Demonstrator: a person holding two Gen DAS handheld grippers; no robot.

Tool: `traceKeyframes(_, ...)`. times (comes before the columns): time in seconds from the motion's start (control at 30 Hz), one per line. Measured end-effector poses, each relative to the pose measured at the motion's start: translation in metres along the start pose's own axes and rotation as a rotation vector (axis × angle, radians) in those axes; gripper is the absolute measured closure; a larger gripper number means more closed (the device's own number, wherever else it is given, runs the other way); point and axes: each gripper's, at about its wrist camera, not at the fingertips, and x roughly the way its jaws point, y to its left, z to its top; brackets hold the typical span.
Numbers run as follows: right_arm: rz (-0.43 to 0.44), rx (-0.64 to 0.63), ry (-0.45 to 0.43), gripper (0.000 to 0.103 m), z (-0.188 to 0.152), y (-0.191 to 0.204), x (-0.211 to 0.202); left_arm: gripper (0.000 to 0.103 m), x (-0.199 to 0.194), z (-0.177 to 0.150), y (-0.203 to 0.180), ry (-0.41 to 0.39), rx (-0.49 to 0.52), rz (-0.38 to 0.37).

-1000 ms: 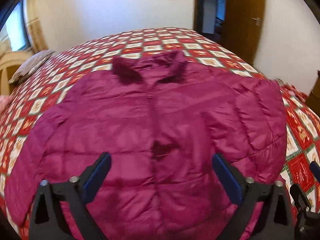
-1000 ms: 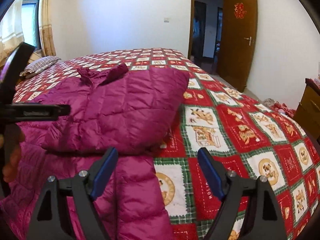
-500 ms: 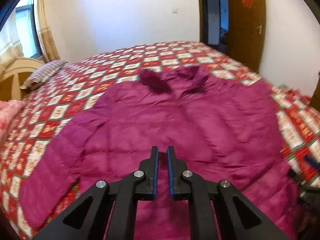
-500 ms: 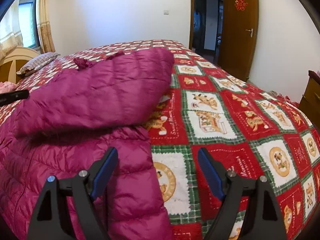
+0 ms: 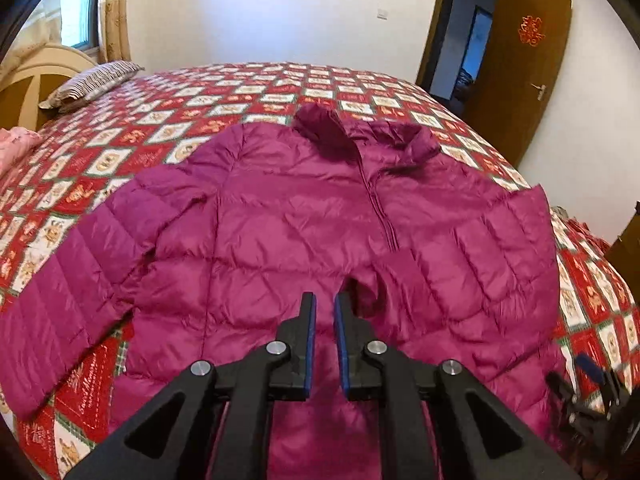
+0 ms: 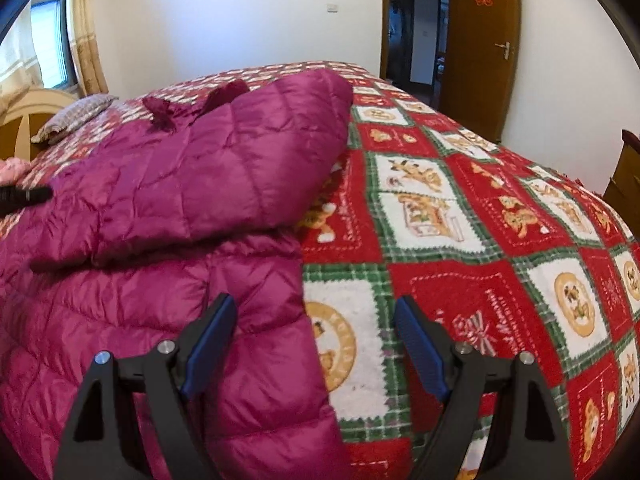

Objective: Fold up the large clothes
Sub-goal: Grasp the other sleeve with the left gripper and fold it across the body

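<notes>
A magenta puffer jacket [image 5: 288,232] lies front up on the bed, its collar [image 5: 360,128] at the far end. Its one sleeve [image 5: 68,280] stretches out to the left. In the right wrist view the other sleeve [image 6: 224,168] lies folded across the body. My left gripper [image 5: 324,320] hovers over the jacket's lower middle; its jaws stand a narrow gap apart and are opening, with nothing between them. My right gripper [image 6: 316,320] is open over the jacket's right edge [image 6: 280,340], where it meets the bedspread, holding nothing.
The red, green and white patterned bedspread [image 6: 480,240] covers the whole bed. A striped pillow [image 5: 92,84] and a pink cloth [image 5: 16,148] lie by the headboard at far left. A brown door [image 5: 516,80] stands open at right; a wooden cabinet [image 6: 624,176] flanks the bed.
The left gripper's jaws went from wide apart to nearly together, then parted slightly. The left view drew back and shifted, showing more of the left sleeve. The right gripper sank a little.
</notes>
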Motion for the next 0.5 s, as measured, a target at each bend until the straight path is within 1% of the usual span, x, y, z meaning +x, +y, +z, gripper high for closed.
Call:
traceKeyframes(0.03,-0.005,-0.005,0.000,0.019,-0.001,0.001,0.001,0.079,0.002,0.002,-0.003,0.006,-0.001,0.004)
traceKeyframes(0.07,-0.008,-0.008,0.001,0.019,-0.002,0.002,0.001,0.062,0.004,0.004,-0.006,0.011,-0.009,0.002)
traceKeyframes(0.1,-0.008,-0.008,0.003,0.019,-0.002,0.002,0.002,0.044,0.004,0.005,-0.006,0.008,-0.022,-0.017)
traceKeyframes(0.17,-0.005,-0.004,0.005,0.019,-0.003,0.001,0.003,0.029,0.003,0.005,-0.008,0.000,-0.046,-0.050)
traceKeyframes(0.2,-0.004,-0.003,0.004,0.019,-0.003,0.000,0.003,0.028,0.003,0.005,-0.011,0.005,-0.052,-0.052)
traceKeyframes(0.23,-0.008,-0.006,0.003,0.019,-0.003,0.000,0.003,0.028,0.004,0.006,-0.013,0.016,-0.053,-0.054)
traceKeyframes(0.3,-0.015,-0.010,0.003,0.019,-0.003,0.002,0.003,0.028,0.013,0.006,-0.021,0.063,-0.056,-0.045)
traceKeyframes(0.43,-0.040,-0.029,0.002,0.018,-0.004,0.006,0.004,0.028,0.043,0.003,-0.036,0.131,-0.002,-0.042)
traceKeyframes(0.47,-0.045,-0.033,0.001,0.017,-0.005,0.007,0.004,0.044,0.049,0.001,-0.038,0.134,0.011,-0.053)
traceKeyframes(0.5,-0.045,-0.033,-0.001,0.017,-0.005,0.007,0.004,0.077,0.052,0.000,-0.039,0.124,0.020,-0.091)
